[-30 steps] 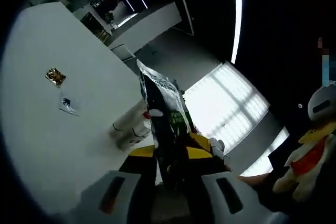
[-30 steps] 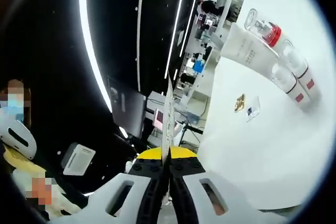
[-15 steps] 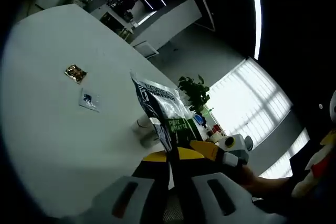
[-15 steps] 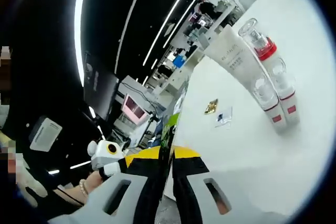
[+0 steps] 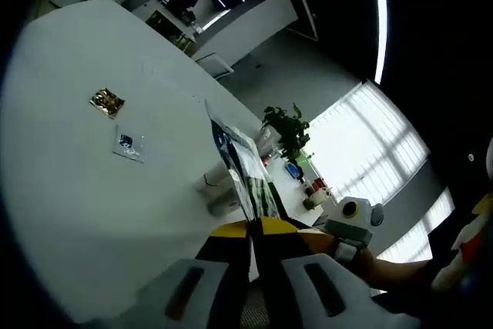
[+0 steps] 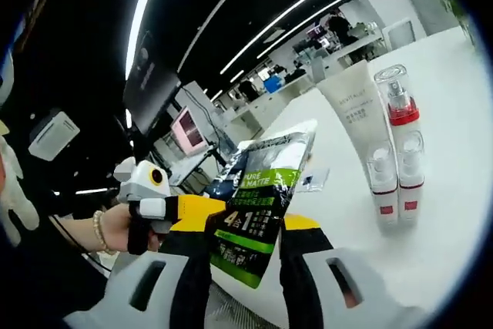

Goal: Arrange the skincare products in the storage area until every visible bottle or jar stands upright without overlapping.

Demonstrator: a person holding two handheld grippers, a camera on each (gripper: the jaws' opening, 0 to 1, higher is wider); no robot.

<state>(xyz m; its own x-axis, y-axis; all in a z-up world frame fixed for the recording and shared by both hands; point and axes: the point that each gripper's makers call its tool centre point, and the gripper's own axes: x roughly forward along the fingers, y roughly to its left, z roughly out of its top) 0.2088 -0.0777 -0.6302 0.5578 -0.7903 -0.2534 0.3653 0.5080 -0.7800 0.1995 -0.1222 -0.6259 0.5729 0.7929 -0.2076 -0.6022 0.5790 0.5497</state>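
the left gripper (image 5: 253, 263) has its white fingers (image 5: 192, 287) pressed narrow on the bottom edge of a flat, glossy black-and-green foil sachet pack (image 5: 245, 175), which rises edge-on from the lower centre of the left gripper view. in the right gripper view the right gripper (image 6: 245, 267) pinches the same pack (image 6: 258, 202), seen face-on at lower centre with green and white lettering; the left gripper (image 6: 173, 213), yellow and black, comes in from the left and grips the pack's side. so both hold one pack, up off the white table (image 5: 69, 206).

going left to right in the left gripper view: a small gold foil sachet (image 5: 106, 102) at upper left, a small white-and-blue sachet (image 5: 127, 144) just below it, both lying flat; then pale bottles (image 5: 218, 190) behind the pack, too blurred to count.

in the right gripper view, right of the pack: a tall white squeeze tube (image 6: 356, 105) standing on its cap, then three clear pump bottles, the tall one with a red collar (image 6: 397, 105) and two short ones with red labels (image 6: 383, 186) (image 6: 410, 179) in front. the four stand upright, close together; i cannot tell whether they touch.

my judgement: the bottles and tube look done. left are the held pack, still to be set down, and perhaps the two loose sachets.

count: one tube, three bottles, one large pack, two small sachets.
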